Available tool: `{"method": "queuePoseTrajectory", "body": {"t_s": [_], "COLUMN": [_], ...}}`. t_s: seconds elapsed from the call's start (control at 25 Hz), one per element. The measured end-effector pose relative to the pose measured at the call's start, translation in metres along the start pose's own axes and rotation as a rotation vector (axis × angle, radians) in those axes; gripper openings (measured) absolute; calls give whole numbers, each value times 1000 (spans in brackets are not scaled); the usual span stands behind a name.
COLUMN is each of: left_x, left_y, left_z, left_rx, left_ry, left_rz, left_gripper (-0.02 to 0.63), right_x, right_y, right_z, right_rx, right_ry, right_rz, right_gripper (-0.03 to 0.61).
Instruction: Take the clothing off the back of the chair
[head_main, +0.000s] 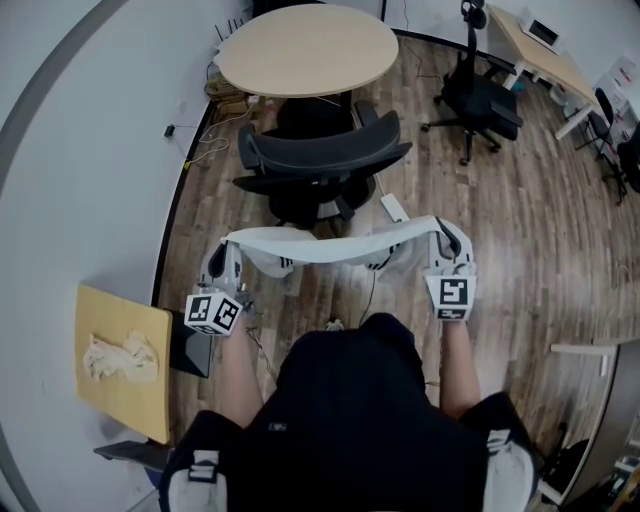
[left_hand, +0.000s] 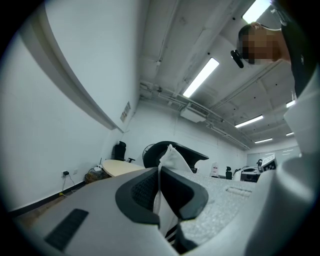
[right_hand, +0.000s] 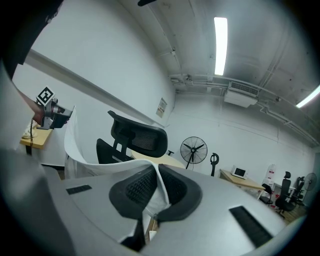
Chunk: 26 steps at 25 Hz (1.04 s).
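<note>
Both claws are clamping the white garment (head_main: 335, 246), left gripper (head_main: 233, 250) and right gripper (head_main: 441, 236); it's seemingly hanging clear of the chair (head_main: 320, 160) at twelve o'clock; next move is likely calling for carrying it away.

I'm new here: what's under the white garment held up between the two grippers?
Below the white garment, wooden floor and a thin dark cable show; the floor strip directly beneath the cloth is covered.

A round table (head_main: 307, 48) stands by the white wall (head_main: 90, 150). A black office chair (head_main: 480, 100) sits beside a long desk (head_main: 540, 50) on the brown wood floor (head_main: 500, 250). A white power strip (head_main: 393, 208) lies on the floor. A small yellow table (head_main: 130, 410) holds a crumpled pale cloth (head_main: 120, 358). A black fan (right_hand: 193, 149) stands far back.
</note>
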<state>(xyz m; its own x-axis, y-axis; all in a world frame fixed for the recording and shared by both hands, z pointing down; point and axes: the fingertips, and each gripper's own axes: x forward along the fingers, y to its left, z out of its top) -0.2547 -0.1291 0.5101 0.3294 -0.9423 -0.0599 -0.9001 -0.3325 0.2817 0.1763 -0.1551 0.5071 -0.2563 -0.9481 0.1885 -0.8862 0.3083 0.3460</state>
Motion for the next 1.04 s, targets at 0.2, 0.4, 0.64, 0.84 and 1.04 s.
{"method": "queuePoseTrajectory", "body": {"t_s": [0.2,0.4,0.64,0.84,1.04], "left_x": [2,0,-9,-19,-29], "left_y": [-15,-40,-68,-92,-115], "left_z": [4,10,9,13,10], "left_rx": [2,-19,-6,11,25], "left_ry": [-17,-28,-30,-29,-35], "left_rz": [21,28,61,93,120], "left_gripper": [5,5,5,5,5], "right_x": [-3,-12,-28,-40,-52], "right_y": [-12,-30,-44,-62,-77], "right_z": [4,6,-4,-16,-26], "right_rx": [-5,-9,-2,29,33], "right_ry": [-32,-57,-48,-32,-40], "right_rz": [25,42,75,74,89], "right_gripper": [-3,-3,-3,-3,-3]}}
